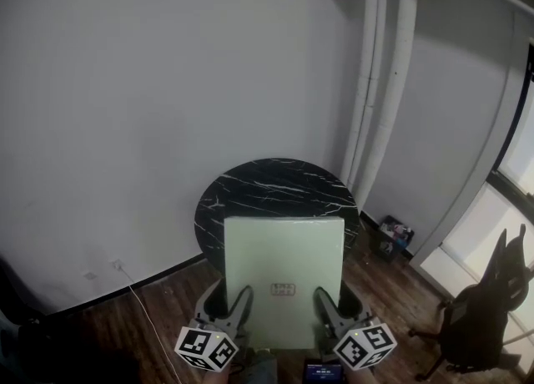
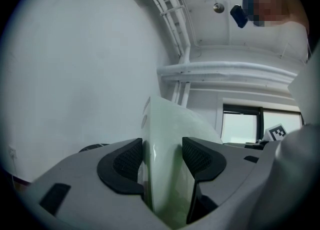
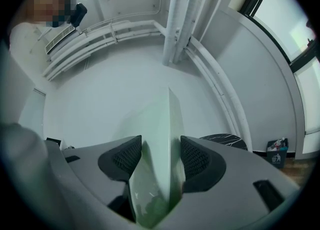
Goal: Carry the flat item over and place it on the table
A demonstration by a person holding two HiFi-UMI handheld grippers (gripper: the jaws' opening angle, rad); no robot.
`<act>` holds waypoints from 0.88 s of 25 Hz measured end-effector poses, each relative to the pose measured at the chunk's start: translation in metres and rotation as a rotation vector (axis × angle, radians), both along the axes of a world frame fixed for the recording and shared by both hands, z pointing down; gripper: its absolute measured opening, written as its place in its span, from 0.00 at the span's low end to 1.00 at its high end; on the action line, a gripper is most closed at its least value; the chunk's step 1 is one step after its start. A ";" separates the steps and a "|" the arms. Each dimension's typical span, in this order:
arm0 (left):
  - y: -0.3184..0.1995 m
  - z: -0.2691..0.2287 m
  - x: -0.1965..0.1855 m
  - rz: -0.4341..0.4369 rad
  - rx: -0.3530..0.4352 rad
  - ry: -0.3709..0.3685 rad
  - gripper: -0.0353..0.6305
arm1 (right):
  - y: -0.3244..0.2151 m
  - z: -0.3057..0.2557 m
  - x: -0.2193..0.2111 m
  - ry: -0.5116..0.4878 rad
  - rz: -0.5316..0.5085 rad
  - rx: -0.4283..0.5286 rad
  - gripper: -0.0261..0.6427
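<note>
Plain white wall (image 1: pixel 150 107), dark wooden floor (image 1: pixel 100 332), corner pipes (image 1: pixel 380 82), bright window (image 1: pixel 521 153) and black office chair (image 1: pixel 499 278) at right.

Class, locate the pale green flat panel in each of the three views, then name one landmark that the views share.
Head view: the green panel is low centre, covering the near edge of the round black table.
Left gripper view: the panel is bottom centre, edge-on, clamped between the jaws.
Right gripper view: the panel is bottom centre, edge-on, clamped between the jaws.
Shared landmark: the white wall pipes.
</note>
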State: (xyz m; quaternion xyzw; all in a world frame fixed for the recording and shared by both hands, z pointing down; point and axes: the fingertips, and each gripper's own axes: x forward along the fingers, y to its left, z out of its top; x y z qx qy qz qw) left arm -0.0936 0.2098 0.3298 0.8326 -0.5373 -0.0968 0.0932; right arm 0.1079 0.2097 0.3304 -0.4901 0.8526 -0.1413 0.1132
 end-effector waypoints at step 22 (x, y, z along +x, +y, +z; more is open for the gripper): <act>-0.286 0.007 -0.066 0.057 -0.070 0.016 0.42 | -0.275 0.005 -0.068 0.027 0.065 -0.075 0.35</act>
